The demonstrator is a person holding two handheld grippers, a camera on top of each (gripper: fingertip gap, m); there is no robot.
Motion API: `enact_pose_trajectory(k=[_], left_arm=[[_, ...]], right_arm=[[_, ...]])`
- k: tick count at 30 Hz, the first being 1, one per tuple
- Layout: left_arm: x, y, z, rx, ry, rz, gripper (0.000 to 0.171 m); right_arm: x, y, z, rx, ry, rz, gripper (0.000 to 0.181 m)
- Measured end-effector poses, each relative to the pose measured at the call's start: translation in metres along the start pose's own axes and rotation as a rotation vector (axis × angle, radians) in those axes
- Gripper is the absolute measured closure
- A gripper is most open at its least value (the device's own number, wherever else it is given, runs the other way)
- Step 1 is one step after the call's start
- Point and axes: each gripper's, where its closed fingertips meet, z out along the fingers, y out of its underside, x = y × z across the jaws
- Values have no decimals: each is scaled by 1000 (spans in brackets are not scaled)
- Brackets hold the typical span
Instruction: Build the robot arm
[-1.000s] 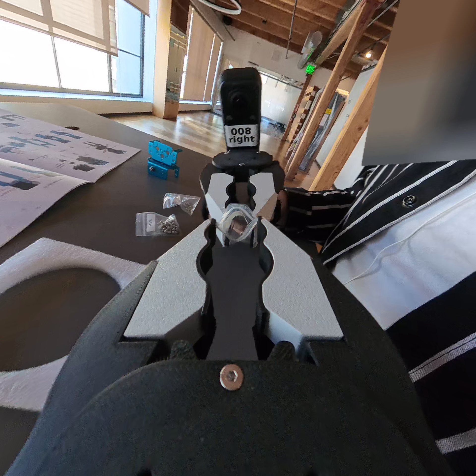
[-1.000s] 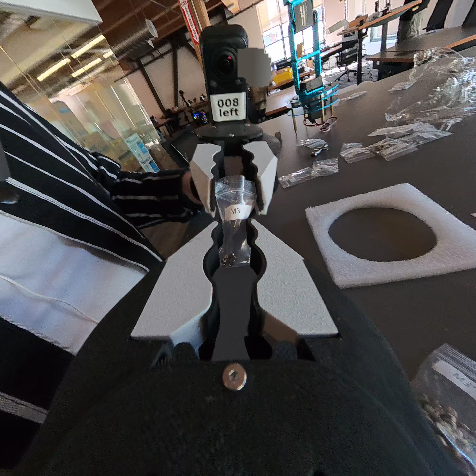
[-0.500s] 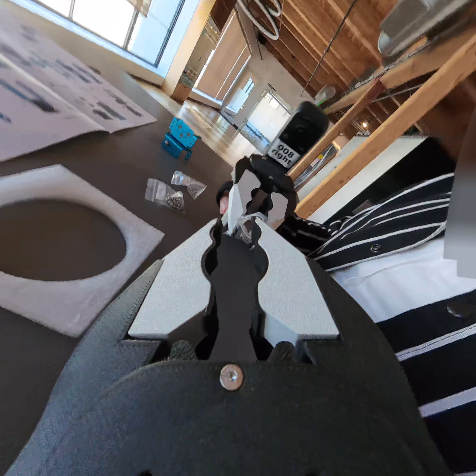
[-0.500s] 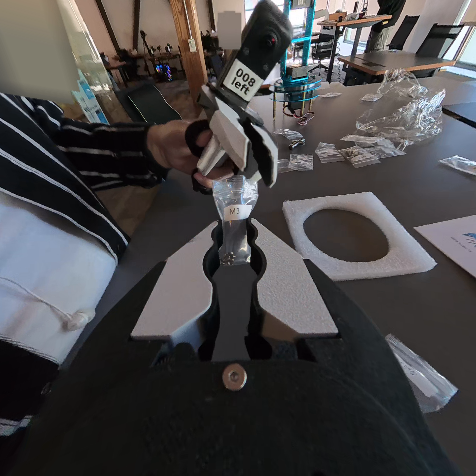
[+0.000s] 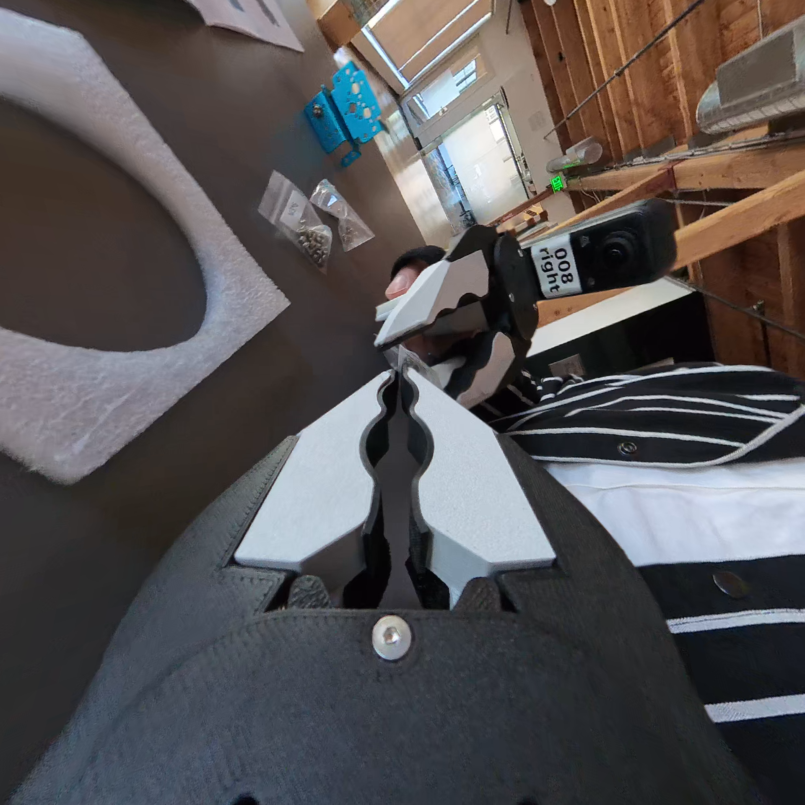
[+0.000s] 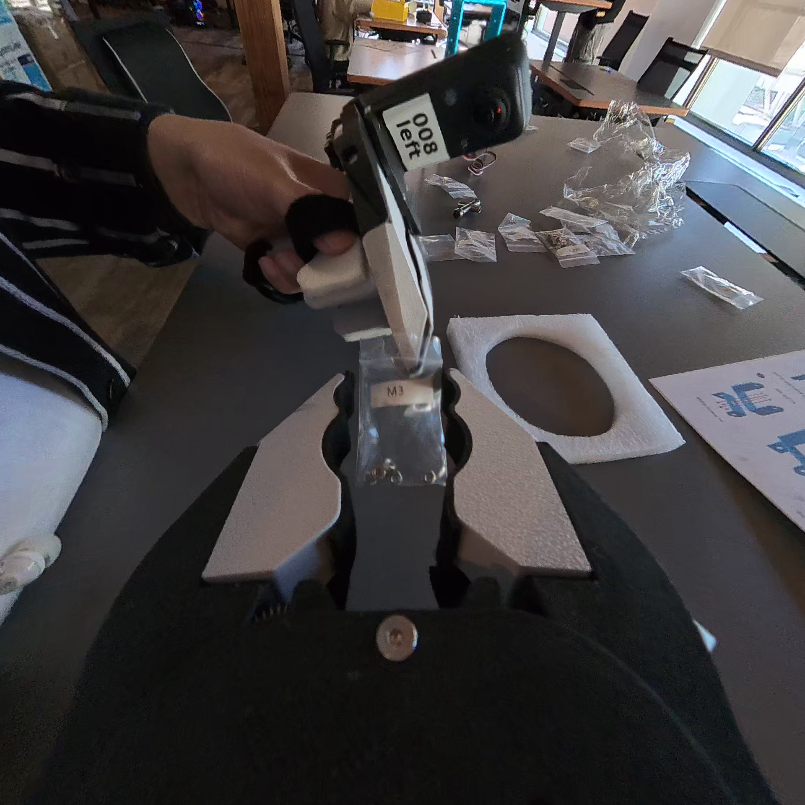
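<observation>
Right gripper (image 6: 398, 392) has released the small bag (image 6: 400, 429); left gripper (image 6: 416, 363) now alone pinches its top, bag hanging upright between the parted right fingers.

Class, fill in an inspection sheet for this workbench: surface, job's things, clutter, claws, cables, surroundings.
Surface: dark table, with a white foam square and a printed sheet lying on it.
Job's things: small clear bag with tiny metal parts at its bottom, held up off the table.
Clutter: other small bags, crumpled clear wrap, blue bracket.
Claws: left claw pinches the bag's top edge; right claw is open, the bag hanging between its fingers.
Cables: thin looped wire far back.
Surroundings: wooden post, other desks, chairs, windows.
</observation>
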Motion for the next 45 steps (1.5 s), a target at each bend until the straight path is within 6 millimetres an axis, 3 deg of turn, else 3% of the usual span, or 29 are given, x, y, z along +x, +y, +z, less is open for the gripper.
enact_pose_trajectory(k=[15,27,38,40,43,45], left_arm=[[-10,8,1,10,-18,-40,171],[-7,16,0,-34,-32,13,171],[-13,24,-3,-102,-76,47,171],[-11,24,-4,-102,-59,39,169],[-12,18,-14,-66,-49,8,151],[-10,12,-25,-25,-31,15,159]], right_arm=[[3,2,3,-14,24,23,155],[-8,9,8,-58,-34,-14,142],[-11,11,6,-68,-62,1,159],[-10,11,6,-63,-65,9,160],[-9,12,5,-74,-67,15,162],[-8,14,4,-99,-71,16,163]])
